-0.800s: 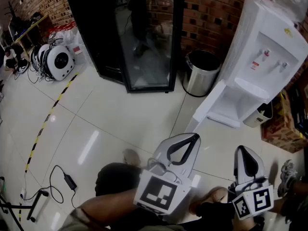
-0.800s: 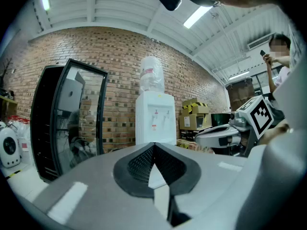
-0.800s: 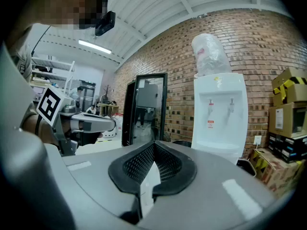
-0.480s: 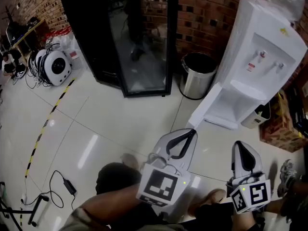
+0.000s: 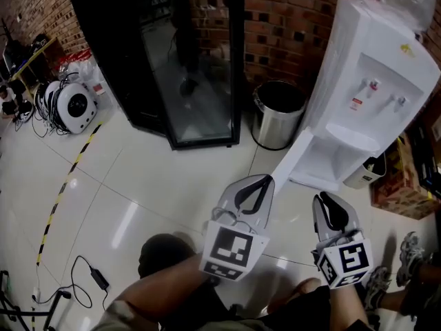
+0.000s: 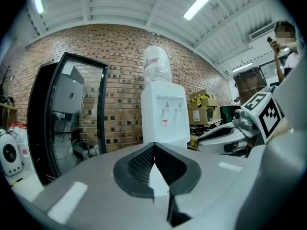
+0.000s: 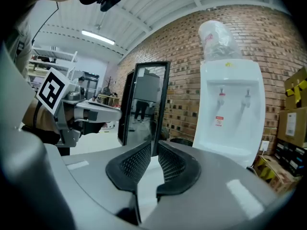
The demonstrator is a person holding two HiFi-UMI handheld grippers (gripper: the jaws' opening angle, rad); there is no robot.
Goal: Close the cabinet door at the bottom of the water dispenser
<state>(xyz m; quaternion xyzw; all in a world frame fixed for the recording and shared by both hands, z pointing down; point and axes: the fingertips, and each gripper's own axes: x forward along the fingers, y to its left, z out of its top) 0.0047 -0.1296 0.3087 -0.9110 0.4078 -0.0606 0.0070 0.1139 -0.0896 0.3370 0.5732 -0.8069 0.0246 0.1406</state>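
Observation:
A white water dispenser (image 5: 372, 95) stands against the brick wall at the right, with a bottle on top. Its bottom cabinet door (image 5: 291, 158) hangs swung out to the left, showing the white inside (image 5: 334, 165). My left gripper (image 5: 265, 179) is held low over the floor, tips just short of the door's outer edge, jaws shut and empty. My right gripper (image 5: 322, 198) floats to its right in front of the open cabinet, with a narrow gap between the pads and nothing in it. The dispenser (image 6: 164, 114) shows beyond my left gripper (image 6: 154, 145), and again (image 7: 230, 109) right of my right gripper (image 7: 152, 145).
A steel waste bin (image 5: 275, 116) stands left of the dispenser, beside a black glass-door fridge (image 5: 179, 67). Cardboard boxes (image 5: 403, 185) sit to the dispenser's right. A white round machine (image 5: 72, 105), striped floor tape (image 5: 62, 185) and a cable (image 5: 89, 274) lie at the left.
Both grippers have moved forward toward the dispenser. The left gripper's tip now sits close to the open door's edge. The door itself has not swung.

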